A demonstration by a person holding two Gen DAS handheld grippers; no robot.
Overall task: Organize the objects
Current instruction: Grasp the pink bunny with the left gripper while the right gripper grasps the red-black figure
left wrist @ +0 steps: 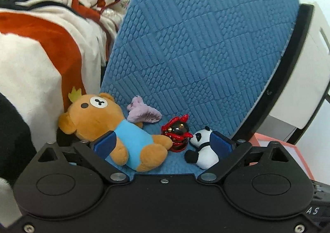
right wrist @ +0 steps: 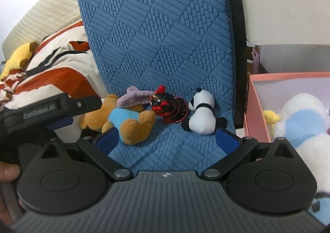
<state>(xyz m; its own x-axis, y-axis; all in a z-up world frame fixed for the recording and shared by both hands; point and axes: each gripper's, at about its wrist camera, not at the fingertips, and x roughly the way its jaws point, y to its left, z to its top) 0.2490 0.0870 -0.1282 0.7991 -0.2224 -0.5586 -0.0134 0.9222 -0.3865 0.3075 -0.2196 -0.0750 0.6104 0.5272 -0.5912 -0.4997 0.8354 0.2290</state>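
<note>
Several toys lie on a blue quilted chair seat (left wrist: 177,162). A brown bear (left wrist: 115,129) in a light blue shirt lies on its back at the left. A purple plush piece (left wrist: 142,112) lies behind it. A glossy red and black figurine (left wrist: 178,134) stands in the middle, and a small panda (left wrist: 203,148) sits at the right. My left gripper (left wrist: 163,142) is open, its blue pads either side of the bear's legs and the panda. My right gripper (right wrist: 167,140) is open and empty, just short of the bear (right wrist: 127,121), figurine (right wrist: 167,109) and panda (right wrist: 203,115).
The chair's blue backrest (left wrist: 206,37) rises right behind the toys. A pink box (right wrist: 257,105) at the right holds a white and blue plush (right wrist: 303,121) and a yellow toy. A bed with a white and orange blanket (left wrist: 41,43) is at the left. The left gripper's body (right wrist: 41,109) shows in the right wrist view.
</note>
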